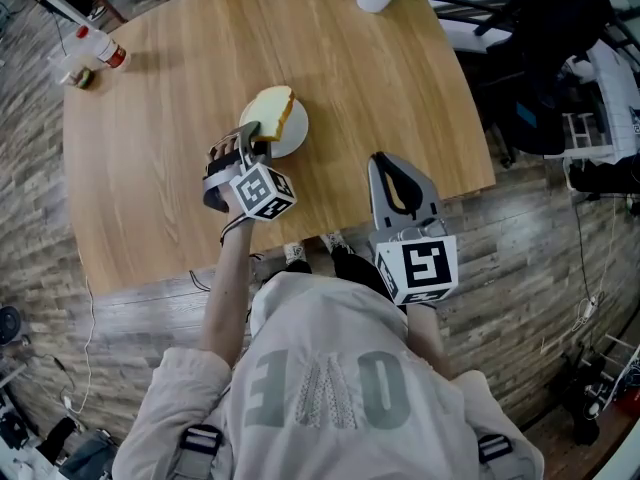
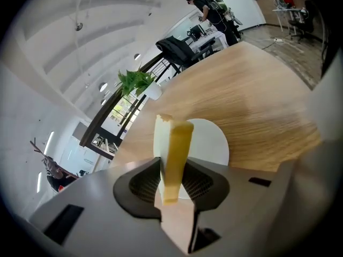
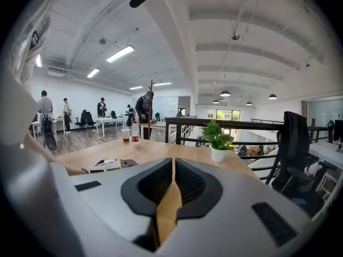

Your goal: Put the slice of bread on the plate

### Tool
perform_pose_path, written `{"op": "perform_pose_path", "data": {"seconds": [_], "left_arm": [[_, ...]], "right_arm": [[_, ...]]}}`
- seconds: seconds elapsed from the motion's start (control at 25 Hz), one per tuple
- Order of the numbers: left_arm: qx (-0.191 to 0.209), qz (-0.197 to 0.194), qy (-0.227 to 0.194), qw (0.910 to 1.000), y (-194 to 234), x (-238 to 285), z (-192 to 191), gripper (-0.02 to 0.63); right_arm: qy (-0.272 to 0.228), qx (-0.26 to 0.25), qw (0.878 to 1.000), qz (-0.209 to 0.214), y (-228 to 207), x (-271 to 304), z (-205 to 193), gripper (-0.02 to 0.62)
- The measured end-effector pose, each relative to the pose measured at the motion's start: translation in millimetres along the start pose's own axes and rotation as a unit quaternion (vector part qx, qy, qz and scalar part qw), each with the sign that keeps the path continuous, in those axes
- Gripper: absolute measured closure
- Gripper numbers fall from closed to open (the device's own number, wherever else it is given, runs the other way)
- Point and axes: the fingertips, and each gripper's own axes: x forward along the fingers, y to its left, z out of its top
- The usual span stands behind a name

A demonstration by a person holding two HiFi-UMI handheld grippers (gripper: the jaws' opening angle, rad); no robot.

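Slice of bread (image 1: pixel 272 111) pinched at its near end by the left gripper (image 1: pixel 250 133), lying over the far-left part of the white plate (image 1: pixel 293 140) on the desk (image 1: pixel 180 118), long axis running straight away from the fingers; right gripper (image 1: pixel 392 168) well apart by the near desk edge, plainly the farther of the two. From the left gripper view: clamped on edge between both fingers (image 2: pixel 140 185), crust side facing the camera, with the plate directly beyond and below; cannot tell whether crumb and plate touch. From the right gripper view: fingers pressed together on nothing, pointing across the desk. Judged to need only a lowering and flattening of the slice onto the plate before letting go.
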Motion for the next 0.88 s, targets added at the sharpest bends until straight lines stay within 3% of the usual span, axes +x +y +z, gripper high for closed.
{"op": "perform_pose_path", "data": {"seconds": [0.08, 0.4, 0.64, 0.8, 0.88], "left_arm": [[-0.019, -0.019, 0.005, 0.9996, -4.7, 1.5, -1.6, 0.490], [-0.086, -0.114, -0.009, 0.9898, -22.8, 5.6, 6.5, 0.278], [-0.099, -0.126, -0.019, 0.9869, -16.6, 3.4, 7.3, 0.117], [-0.126, -0.118, -0.034, 0.9845, -10.0, -1.8, 12.3, 0.089], [-0.159, -0.111, -0.050, 0.9797, -1.9, -7.1, 17.8, 0.089]], "right_arm": [[0.001, 0.002, 1.000, 0.004, 1.3, 0.6, -0.6, 0.566], [0.006, 0.017, 1.000, 0.012, 4.4, 4.7, -4.3, 0.566], [0.005, 0.026, 1.000, 0.013, 4.0, 4.4, -5.8, 0.566], [0.002, 0.032, 0.999, 0.013, 2.1, 3.4, -5.4, 0.566], [-0.001, 0.033, 0.999, 0.013, 1.0, 3.5, -4.0, 0.566]]}}
